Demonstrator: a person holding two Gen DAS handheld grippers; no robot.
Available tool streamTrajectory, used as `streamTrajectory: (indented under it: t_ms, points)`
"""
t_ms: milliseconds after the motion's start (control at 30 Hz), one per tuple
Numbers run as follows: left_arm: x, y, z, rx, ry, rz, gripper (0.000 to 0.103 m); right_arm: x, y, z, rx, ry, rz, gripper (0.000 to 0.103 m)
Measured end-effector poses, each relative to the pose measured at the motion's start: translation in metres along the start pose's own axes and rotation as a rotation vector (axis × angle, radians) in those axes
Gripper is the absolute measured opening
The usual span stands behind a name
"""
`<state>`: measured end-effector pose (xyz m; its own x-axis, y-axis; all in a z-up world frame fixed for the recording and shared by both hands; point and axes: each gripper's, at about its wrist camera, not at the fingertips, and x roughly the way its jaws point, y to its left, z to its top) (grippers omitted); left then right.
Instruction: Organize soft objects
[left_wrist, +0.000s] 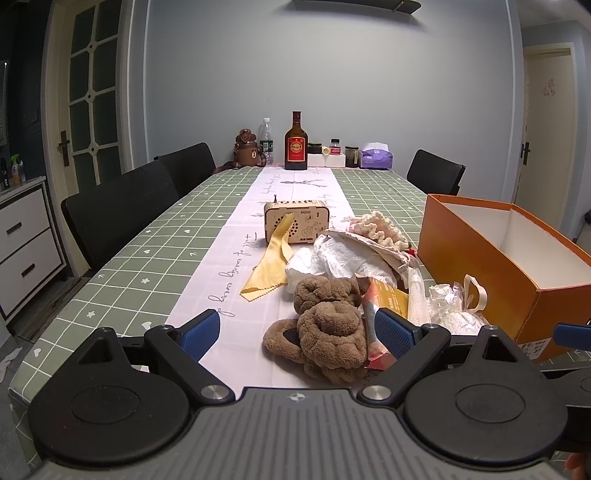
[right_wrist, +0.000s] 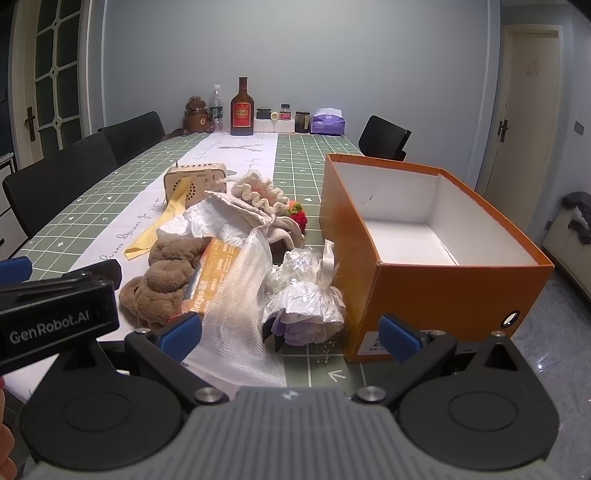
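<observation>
Right wrist view shows the orange box (right_wrist: 424, 288) empty at right while the soft pile (right_wrist: 236, 236) lies untouched just left, both the left gripper (left_wrist: 297, 334) and right gripper (right_wrist: 291, 334) wide, holding nothing.

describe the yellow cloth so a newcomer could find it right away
Start at the orange box, then go left across the soft pile to the wooden radio on the white table runner. The yellow cloth drapes from the radio's front down onto the runner; it is the only flat, zigzag-edged yellow strip.

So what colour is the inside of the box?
White inside the orange box; clearest in the right wrist view.
</observation>
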<state>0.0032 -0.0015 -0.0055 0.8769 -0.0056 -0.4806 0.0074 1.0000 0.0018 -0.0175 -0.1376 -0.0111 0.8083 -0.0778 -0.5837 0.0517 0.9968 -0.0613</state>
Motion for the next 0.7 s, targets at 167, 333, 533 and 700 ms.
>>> streamTrajectory:
  t_ms: [167, 333, 533, 700]
  points:
    - [0.0016, 0.0, 0.0004, -0.002, 0.005, -0.001, 0.103, 0.0002, 0.0, 0.0004, -0.001, 0.004, -0.001, 0.1]
    - [0.0029, -0.0006, 0.0001, -0.002, 0.01, 0.0, 0.103, 0.0009, -0.0004, 0.0004, -0.002, 0.006, -0.002, 0.1]
    - [0.0036, -0.0009, -0.0008, -0.002, 0.014, 0.001, 0.103, 0.0027, 0.0, 0.0, -0.003, 0.009, -0.002, 0.1]
    - [0.0049, -0.001, -0.0004, -0.004, 0.021, -0.001, 0.103, 0.0042, -0.0002, -0.0004, -0.004, 0.012, -0.001, 0.1]
